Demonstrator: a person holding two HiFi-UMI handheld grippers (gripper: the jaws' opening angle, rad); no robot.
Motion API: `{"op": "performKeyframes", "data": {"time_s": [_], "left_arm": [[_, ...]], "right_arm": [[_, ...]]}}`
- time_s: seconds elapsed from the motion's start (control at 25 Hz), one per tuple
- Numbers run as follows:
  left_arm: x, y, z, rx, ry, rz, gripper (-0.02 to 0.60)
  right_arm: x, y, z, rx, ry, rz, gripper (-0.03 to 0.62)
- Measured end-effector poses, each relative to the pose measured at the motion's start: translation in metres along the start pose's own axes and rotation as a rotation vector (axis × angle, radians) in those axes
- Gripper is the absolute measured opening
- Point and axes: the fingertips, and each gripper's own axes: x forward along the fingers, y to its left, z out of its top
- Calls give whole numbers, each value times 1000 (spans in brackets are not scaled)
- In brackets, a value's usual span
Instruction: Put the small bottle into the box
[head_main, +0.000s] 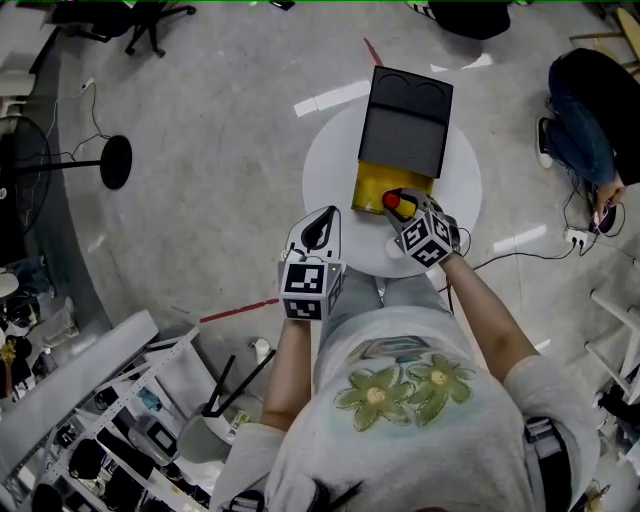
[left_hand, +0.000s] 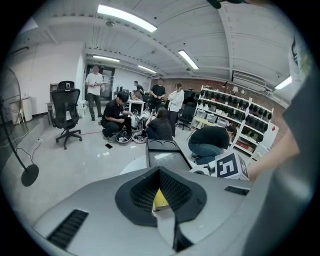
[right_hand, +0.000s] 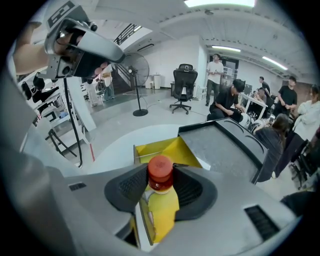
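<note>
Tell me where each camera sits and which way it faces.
Head view: on the person's head, looking down at the round white table, open box, both forearms, left tool and right tool.
Left gripper view: on the left tool, facing the box over shut jaws.
Right gripper view: on the right tool, facing the box; jaws grip the small bottle.
Shared: all show the box.

I log: small bottle (right_hand: 161, 205) glossy yellow plastic, its cap (right_hand: 160, 167) smooth red plastic | box (head_main: 372, 185) yellow inside, faint sheen | lid (head_main: 405, 125) dark, matt, finely grained | table (head_main: 335, 180) white, smooth | right gripper (right_hand: 160, 175) pads (right_hand: 125, 189) ribbed matt black, shell (right_hand: 240, 225) matt grey plastic | floor (head_main: 220, 150) grey, polished, reflective
</note>
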Motion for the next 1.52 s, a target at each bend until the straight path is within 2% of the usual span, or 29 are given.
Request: {"op": "performKeyframes", "data": {"time_s": [0.4,0.56,0.72,0.88,1.08,1.32,1.52], "left_arm": [[-4,1,16,25,-34,2,3],[-6,0,25,35,-58,-1,3],[-11,-3,37,46,-87,-7,3],[-14,-5,48,56,-111,-12,3],[-16,-10,61,72,-139,-25,3],[-20,-21,70,93,-168,-58,3],[-21,-33,81,112,-189,-86,3]], "right_arm": [[-2,3,-1,-17,26,7,199],[-19,0,19,-10,-28,-7,199],[-51,-4,49,23,-129,-32,196],[-87,-14,78,73,-240,-80,144],[-125,-27,104,111,-352,-146,5],[-157,-30,122,183,-447,-170,2],[-176,-33,128,218,-483,-185,2]]}}
